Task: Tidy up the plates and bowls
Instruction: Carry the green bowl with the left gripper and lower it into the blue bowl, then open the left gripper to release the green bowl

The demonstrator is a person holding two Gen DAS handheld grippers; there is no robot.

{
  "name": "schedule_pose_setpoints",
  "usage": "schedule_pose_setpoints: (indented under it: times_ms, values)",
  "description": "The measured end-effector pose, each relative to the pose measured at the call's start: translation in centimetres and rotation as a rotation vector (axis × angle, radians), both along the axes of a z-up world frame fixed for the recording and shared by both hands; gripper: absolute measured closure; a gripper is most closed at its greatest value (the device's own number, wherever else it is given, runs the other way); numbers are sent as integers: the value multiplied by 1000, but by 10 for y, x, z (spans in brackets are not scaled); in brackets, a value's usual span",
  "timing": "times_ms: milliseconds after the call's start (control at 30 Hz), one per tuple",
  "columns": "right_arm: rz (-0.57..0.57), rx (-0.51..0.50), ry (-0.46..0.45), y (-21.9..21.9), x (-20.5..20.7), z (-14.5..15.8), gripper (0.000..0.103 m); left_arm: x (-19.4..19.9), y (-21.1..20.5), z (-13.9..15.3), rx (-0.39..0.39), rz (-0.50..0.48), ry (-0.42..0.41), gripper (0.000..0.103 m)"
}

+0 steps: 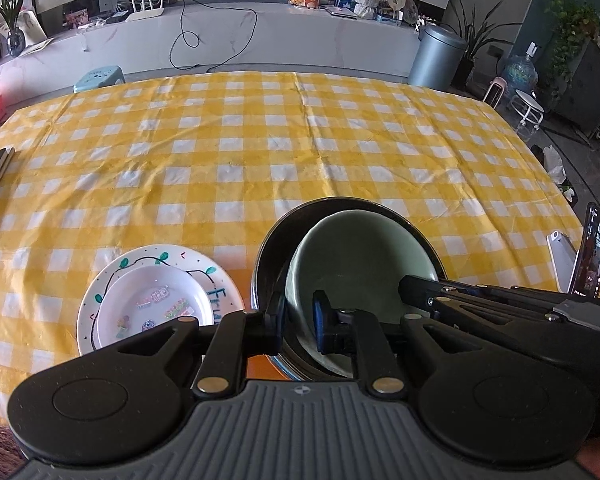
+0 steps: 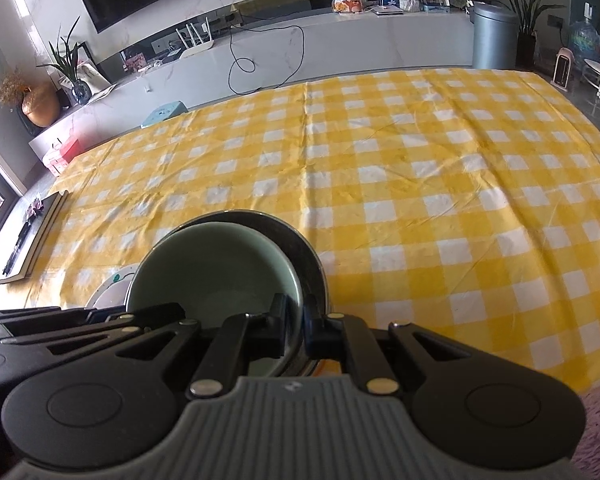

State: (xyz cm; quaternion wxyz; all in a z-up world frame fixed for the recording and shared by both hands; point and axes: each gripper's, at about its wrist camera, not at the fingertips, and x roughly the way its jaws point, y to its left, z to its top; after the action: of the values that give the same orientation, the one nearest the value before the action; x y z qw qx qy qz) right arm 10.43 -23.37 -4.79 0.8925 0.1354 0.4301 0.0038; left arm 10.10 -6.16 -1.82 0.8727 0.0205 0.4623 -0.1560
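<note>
A pale green bowl [image 1: 360, 256] sits tilted inside a larger black bowl [image 1: 276, 236] on the yellow checked tablecloth [image 1: 260, 152]. My left gripper [image 1: 300, 316] is shut on the green bowl's near left rim, one finger inside and one outside. I cannot tell whether the black bowl's wall is pinched too. My right gripper [image 2: 298, 316] is shut on the green bowl's [image 2: 216, 268] right rim, with its outer finger inside the black bowl [image 2: 304, 248]. Left of the bowls, a small white plate [image 1: 152, 304] rests on a larger decorated plate [image 1: 216, 280].
A phone on a stand [image 1: 592, 252] and a white object [image 1: 560, 248] stand at the table's right edge. A dark book [image 2: 32, 236] lies at the left edge. Behind the table are a stool [image 1: 100, 78] and a grey bin [image 1: 436, 56].
</note>
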Motion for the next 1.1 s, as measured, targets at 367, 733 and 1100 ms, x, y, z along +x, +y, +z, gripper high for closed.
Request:
schedule_pose_setpoints:
  times_ms: [367, 733, 1100]
  values:
    - [-17, 38, -75, -4, -4, 6, 81, 0, 5, 8, -38, 10, -50, 85]
    - [-75, 94, -221, -16, -13, 22, 57, -3, 20, 24, -163, 14, -126, 63]
    - [-159, 146, -94, -29, -3, 1, 35, 7, 43, 5, -223, 129, -62, 27]
